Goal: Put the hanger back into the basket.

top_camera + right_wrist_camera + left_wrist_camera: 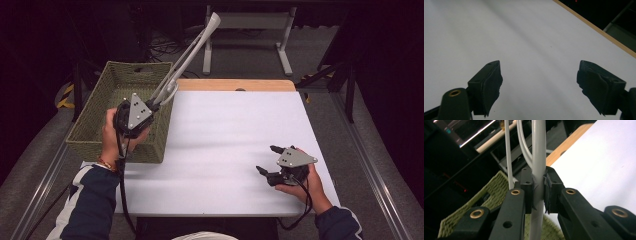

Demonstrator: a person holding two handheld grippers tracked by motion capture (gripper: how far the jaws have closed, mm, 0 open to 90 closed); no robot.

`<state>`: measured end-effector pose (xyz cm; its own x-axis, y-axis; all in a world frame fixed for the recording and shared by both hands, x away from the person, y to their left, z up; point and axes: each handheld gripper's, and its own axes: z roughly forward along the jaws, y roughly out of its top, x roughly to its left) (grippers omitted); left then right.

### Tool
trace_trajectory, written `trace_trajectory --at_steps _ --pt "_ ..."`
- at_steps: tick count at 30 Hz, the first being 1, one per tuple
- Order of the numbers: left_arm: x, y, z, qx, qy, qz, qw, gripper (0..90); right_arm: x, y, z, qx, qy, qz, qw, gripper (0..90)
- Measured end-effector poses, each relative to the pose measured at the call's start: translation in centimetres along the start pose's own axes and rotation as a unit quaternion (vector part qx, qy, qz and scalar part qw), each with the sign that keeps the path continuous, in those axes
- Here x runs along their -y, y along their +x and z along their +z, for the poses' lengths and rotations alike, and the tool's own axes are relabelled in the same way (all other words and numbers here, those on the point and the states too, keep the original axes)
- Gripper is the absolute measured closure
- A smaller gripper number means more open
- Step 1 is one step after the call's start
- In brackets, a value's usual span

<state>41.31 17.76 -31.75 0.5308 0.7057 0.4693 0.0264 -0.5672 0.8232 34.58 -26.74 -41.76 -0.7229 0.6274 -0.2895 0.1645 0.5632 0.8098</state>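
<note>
At the left of the high view, the left hand [111, 137] holds the left tongs [156, 102] raised over the green woven basket [90, 134], clamped on a long grey hanger [187, 52] slanting toward the upper middle. At lower right, the right tongs [266, 160] rest wide open and empty on the white tabletop [225, 135].

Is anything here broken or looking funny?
Yes, a little. The black pads on the right gripper look torn and ragged at their edges. Also, the left gripper is shut on long grey tongs, which stick up slantwise over the green basket instead of lying down.
</note>
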Motion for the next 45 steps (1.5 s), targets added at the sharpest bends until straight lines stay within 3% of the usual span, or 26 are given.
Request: trace_trajectory --at_steps 4,10,25,29,36,42,45 --pt "1.4 0.9 0.3 -0.007 0.012 -0.019 0.9997 80.4 0.0 0.0 0.1 -0.001 0.002 -0.001 1.0 20.1" --pt "2.6 1.5 0.5 -0.023 0.038 -0.016 0.9989 80.3 0.1 0.1 0.2 -0.003 0.005 -0.002 1.0 20.1" --pt "6.6 3.6 1.0 -0.044 0.11 -0.035 0.9924 80.3 0.2 0.1 0.5 -0.007 0.011 -0.002 0.9999 20.1" --pt "7.0 4.2 0.7 -0.054 0.124 -0.03 0.9904 80.3 0.2 0.1 0.6 -0.008 0.012 -0.001 0.9999 20.1" --pt "8.1 4.9 0.1 -0.053 0.156 -0.023 0.9861 80.3 0.3 0.1 0.7 -0.009 0.016 0.0 0.9998 20.1" --pt "9.7 5.7 -0.5 -0.046 0.173 -0.047 0.9827 80.2 0.4 0.1 0.9 -0.01 0.024 0.0 0.9997 20.1" --pt "10.4 5.9 -0.6 -0.033 0.173 -0.06 0.9826 80.0 0.4 0.2 1.0 -0.012 0.027 -0.001 0.9996 20.1"
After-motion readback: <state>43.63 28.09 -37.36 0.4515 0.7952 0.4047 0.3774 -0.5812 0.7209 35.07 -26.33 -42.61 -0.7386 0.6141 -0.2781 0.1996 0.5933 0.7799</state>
